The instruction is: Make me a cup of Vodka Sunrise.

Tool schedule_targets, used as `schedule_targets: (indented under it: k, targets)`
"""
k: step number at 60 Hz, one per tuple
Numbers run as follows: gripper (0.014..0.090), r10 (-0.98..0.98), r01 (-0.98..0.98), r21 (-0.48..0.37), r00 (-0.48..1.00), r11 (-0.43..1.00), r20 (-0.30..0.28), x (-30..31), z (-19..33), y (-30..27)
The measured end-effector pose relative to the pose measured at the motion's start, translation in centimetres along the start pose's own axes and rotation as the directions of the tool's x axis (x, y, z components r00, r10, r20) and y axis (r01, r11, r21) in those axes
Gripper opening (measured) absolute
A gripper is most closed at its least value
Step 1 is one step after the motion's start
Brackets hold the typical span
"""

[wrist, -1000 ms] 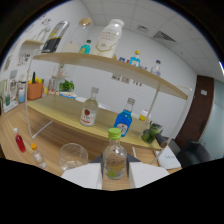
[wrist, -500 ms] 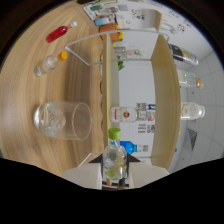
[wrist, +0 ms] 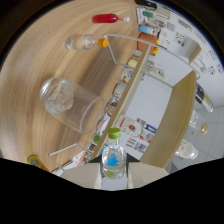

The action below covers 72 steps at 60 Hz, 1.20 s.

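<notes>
My gripper (wrist: 113,172) is shut on a small clear bottle (wrist: 113,159) with a green cap and a blue label, held between the two pale fingers (wrist: 83,176). The whole view is rolled over, so the bottle lies tipped sideways relative to the wooden table (wrist: 45,60). Its cap is still on. A clear glass (wrist: 70,104) with ice in it stands on the table just ahead of the cap and a little to one side, apart from the bottle.
Beyond the glass, a clear bottle with an orange cap (wrist: 85,41) and a red bottle (wrist: 107,19) lie on the table. A two-level wooden shelf (wrist: 175,115) with bottles and small items runs alongside. A white wire frame (wrist: 125,45) stands at its end.
The view has rolled from upright to sideways, so the gripper has tipped over with the bottle. The glass now sits closer, just ahead of the bottle's cap.
</notes>
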Motion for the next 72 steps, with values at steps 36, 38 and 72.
schedule_targets:
  k: [36, 38, 72]
  targets:
    - [0.0352, 0.894, -0.905, 0.060, -0.403, -0.421, 0.197, 0.1, -2.9, 2.0]
    - [0.0353, 0.874, -0.887, 0.027, -0.449, -0.462, 0.185, -1.8, -2.2, 1.6]
    - [0.0356, 0.845, -0.820, -0.307, -0.528, -0.483, 0.082, -16.1, 2.7, -3.9]
